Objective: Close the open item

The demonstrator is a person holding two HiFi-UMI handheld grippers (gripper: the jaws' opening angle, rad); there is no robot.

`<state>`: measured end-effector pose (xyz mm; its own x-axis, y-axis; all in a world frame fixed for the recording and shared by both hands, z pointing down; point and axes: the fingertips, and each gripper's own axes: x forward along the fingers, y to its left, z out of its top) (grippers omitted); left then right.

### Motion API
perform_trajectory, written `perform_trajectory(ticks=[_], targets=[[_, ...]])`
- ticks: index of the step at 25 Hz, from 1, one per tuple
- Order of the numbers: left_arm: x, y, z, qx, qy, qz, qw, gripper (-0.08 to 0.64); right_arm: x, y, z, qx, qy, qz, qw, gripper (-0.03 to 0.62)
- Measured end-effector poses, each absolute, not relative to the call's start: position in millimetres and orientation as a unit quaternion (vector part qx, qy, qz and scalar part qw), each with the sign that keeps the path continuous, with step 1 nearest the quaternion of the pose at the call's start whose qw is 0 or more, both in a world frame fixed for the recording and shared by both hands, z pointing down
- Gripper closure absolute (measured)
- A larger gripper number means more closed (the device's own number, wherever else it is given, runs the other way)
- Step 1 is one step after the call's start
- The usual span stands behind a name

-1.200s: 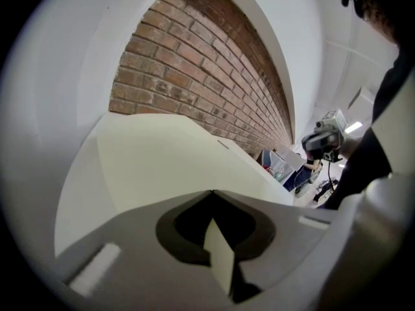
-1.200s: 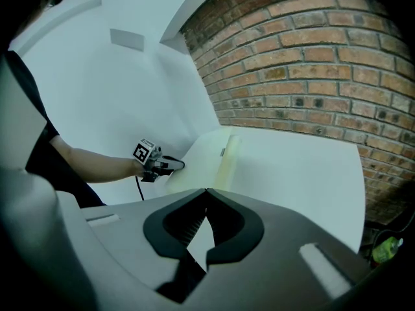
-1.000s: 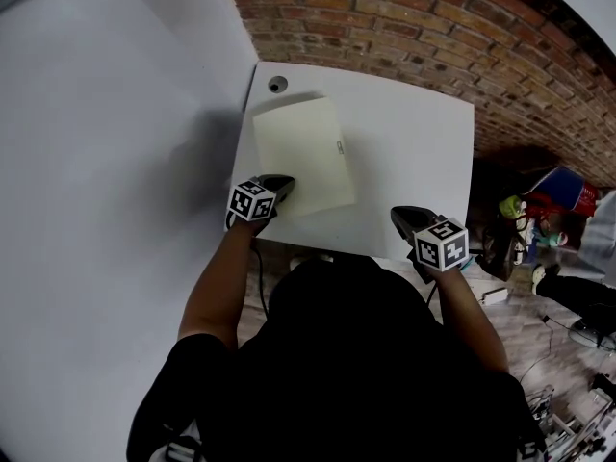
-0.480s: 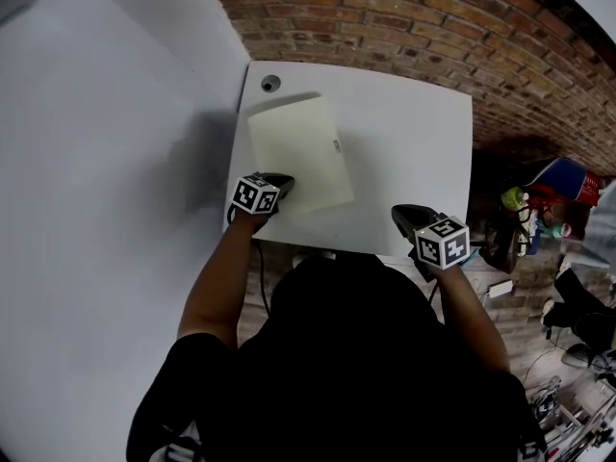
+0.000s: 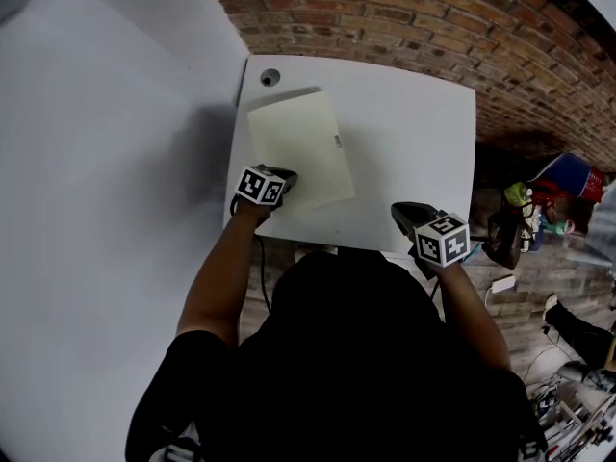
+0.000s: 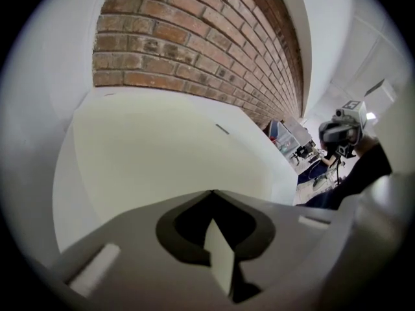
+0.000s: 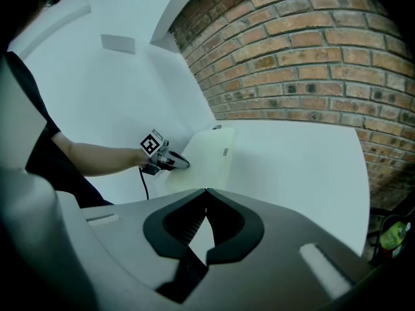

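The white desk [image 5: 404,142] stands against a brick wall [image 5: 385,17]. A flat cream item [image 5: 300,152] lies on its left half, slightly askew, near a round cable hole [image 5: 270,78] in the far left corner.
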<state>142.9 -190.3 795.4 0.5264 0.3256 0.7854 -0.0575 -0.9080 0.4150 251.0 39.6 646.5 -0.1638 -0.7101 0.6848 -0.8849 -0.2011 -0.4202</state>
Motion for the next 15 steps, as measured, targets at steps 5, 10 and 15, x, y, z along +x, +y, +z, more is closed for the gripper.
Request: perform_trajectory(ticks=[5, 10, 15], targets=[[150.5, -184.8, 796.4, 0.847, 0.082, 0.493, 0.179, 0.557, 251.4, 41.3, 648.2, 0.637, -0.623, 0.442, 0.100, 0.591], [155.6, -182.8, 797.8, 0.846, 0.084, 0.498, 0.173, 0.557, 251.3, 43.1, 650.5, 0.635, -0.623, 0.445, 0.100, 0.591], [156.5, -182.6, 799.3, 0.847, 0.078, 0.500, 0.165, 0.557, 250.8, 44.5, 652.9, 0.633, -0.624, 0.447, 0.102, 0.591]])
